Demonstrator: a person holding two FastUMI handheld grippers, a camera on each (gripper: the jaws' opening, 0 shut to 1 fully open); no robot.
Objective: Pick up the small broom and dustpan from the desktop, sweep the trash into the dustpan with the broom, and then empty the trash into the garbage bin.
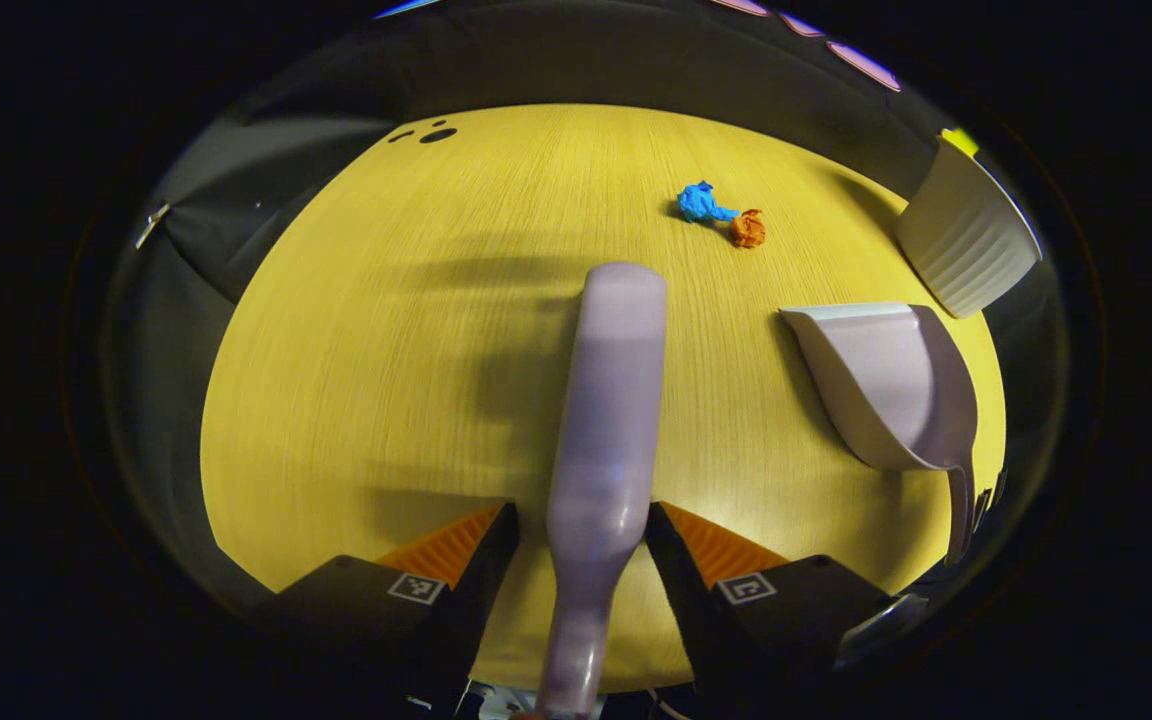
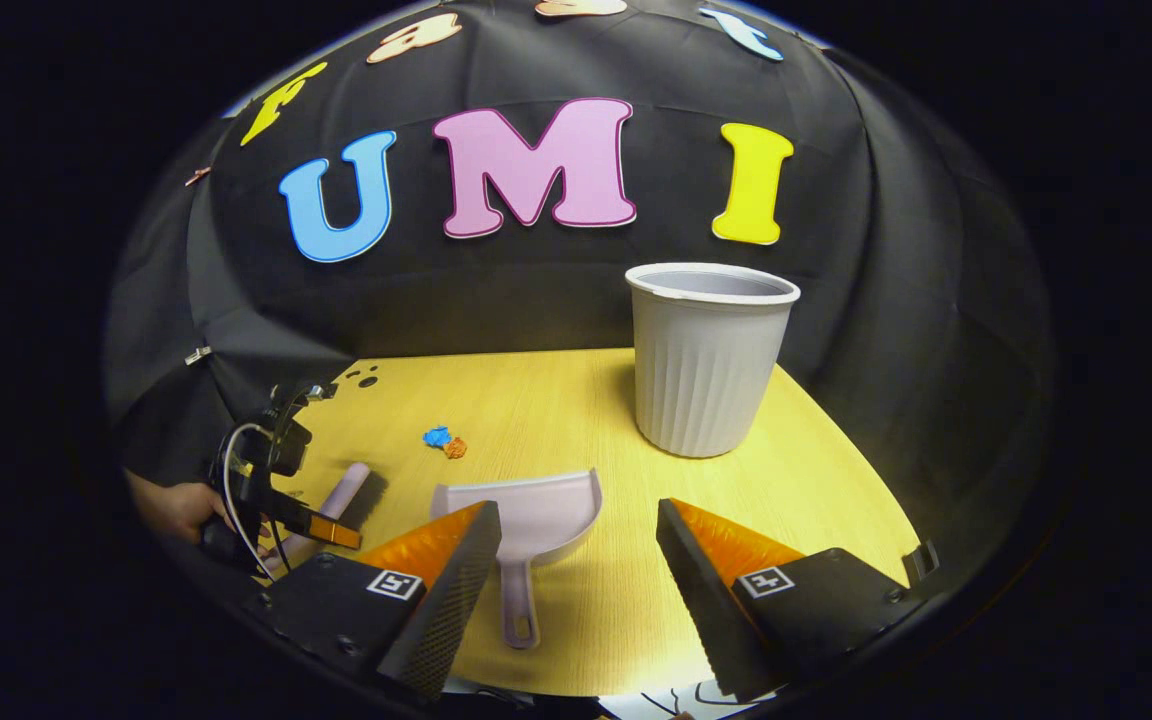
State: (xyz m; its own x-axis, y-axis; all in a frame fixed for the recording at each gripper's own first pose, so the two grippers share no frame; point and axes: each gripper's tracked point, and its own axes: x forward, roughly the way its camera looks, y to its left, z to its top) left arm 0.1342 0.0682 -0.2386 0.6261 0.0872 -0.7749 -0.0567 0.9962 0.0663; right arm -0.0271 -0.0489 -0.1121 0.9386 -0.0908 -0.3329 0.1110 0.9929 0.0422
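Left claw (image 1: 581, 545) grips broom (image 1: 604, 420) (right claw (image 2: 576, 560) spread).

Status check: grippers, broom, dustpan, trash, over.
Left gripper straddles broom, grip unconfirmed. Right gripper open above dustpan, nothing held. Trash unswept on table; bin upright, path clear.

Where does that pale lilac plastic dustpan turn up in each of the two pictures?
Left gripper view: pale lilac plastic dustpan at right, below the ribbed white bin.
Right gripper view: the dustpan at bottom centre.
Shared landmark: blue and orange paper scraps lying beyond it.
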